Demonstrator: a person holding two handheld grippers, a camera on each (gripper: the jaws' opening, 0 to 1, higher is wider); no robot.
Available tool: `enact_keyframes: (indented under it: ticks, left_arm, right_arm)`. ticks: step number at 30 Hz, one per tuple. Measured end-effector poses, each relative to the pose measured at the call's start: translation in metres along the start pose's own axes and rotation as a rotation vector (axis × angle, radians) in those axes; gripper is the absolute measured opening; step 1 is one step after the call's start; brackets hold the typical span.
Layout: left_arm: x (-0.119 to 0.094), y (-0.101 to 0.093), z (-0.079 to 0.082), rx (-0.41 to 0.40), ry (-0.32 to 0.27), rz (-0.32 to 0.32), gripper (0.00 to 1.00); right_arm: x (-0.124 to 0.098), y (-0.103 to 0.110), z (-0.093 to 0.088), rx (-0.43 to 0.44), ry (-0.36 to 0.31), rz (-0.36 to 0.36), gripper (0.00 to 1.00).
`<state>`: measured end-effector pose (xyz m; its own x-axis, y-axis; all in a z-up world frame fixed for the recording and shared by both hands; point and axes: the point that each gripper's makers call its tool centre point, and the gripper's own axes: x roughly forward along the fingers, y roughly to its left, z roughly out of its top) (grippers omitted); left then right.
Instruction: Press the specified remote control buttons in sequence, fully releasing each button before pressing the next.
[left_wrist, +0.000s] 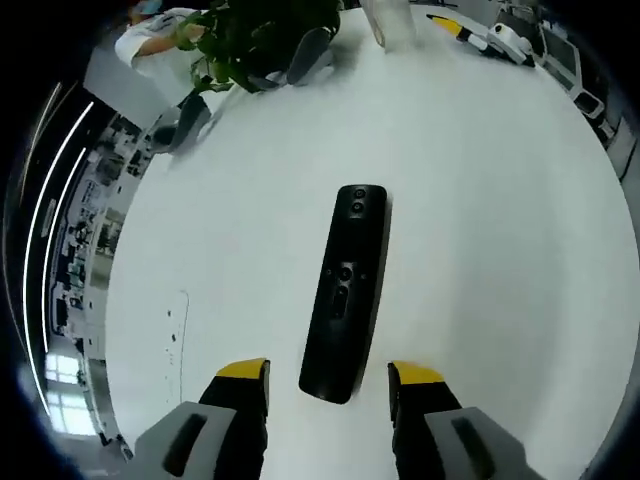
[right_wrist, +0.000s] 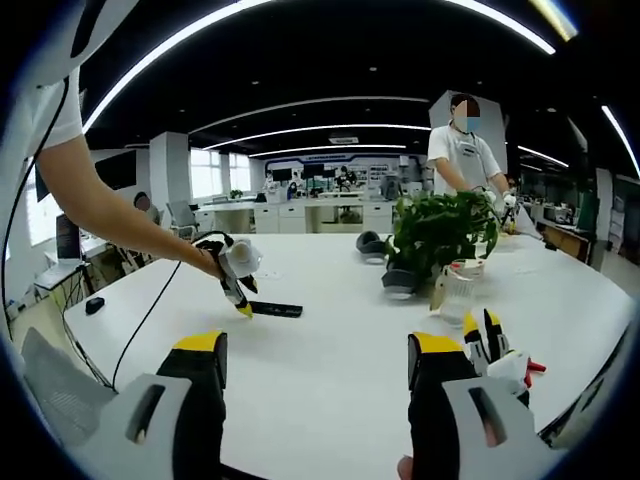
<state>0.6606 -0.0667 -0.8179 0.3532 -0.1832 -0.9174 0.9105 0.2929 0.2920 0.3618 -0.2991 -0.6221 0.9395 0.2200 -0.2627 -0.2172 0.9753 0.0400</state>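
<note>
Left gripper (left_wrist: 328, 376), yellow-tipped black fingers: held wide apart above the white tabletop (left_wrist: 500, 230); nothing is gripped. A long black remote control with small round buttons (left_wrist: 346, 290) is laid flat on the table, its near end between the two fingertips and its length running forward away from them; contact with either finger cannot be told.

Right gripper (right_wrist: 315, 352), same build: fingers spread wide over the table, nothing between them. Well ahead of the fingers and to their left, the remote is seen beside the left gripper. Ahead to the right a leafy green potted plant (right_wrist: 440, 232) is placed, with a clear glass jar (right_wrist: 455, 292) nearer.
</note>
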Motion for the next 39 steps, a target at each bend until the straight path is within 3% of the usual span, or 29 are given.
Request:
enact_keyframes:
  ticks: [4,6,7,13,20,24,28,32,39]
  left_arm:
    - [-0.002,-0.008,-0.006,-0.079,-0.019,-0.044,0.79]
    - [-0.003,-0.011,-0.008,-0.102,-0.034,-0.040,0.97]
    - [-0.003,-0.012,-0.008,-0.111,-0.043,-0.029,1.00]
    - [-0.014,-0.022,-0.013,-0.229,-0.096,-0.022,1.00]
    - [-0.040,-0.029,0.001,-0.380,-0.298,0.030,1.00]
    - [-0.058,-0.043,0.001,-0.441,-0.382,0.049,1.00]
    - [-0.073,-0.056,-0.002,-0.479,-0.437,0.064,1.00]
    - [-0.083,-0.070,-0.010,-0.507,-0.447,0.064,1.00]
    - [-0.114,-0.087,-0.010,-0.597,-0.541,0.100,1.00]
  right_arm:
    - [-0.001,0.001,0.001,0.001,-0.009,0.005,0.77]
    - [-0.001,0.001,0.002,0.003,-0.012,0.008,0.77]
    - [-0.001,0.001,0.002,0.005,-0.014,0.008,0.77]
    - [-0.002,0.002,0.004,0.014,-0.027,0.014,0.77]
    - [-0.003,0.003,0.007,0.020,-0.040,0.021,0.79]
    - [-0.005,0.006,0.012,0.032,-0.064,0.037,0.83]
    - [-0.005,0.006,0.013,0.034,-0.066,0.038,0.88]
    - [-0.004,0.008,0.015,0.028,-0.080,0.046,1.00]
    - [-0.003,0.011,0.014,0.021,-0.075,0.063,1.00]
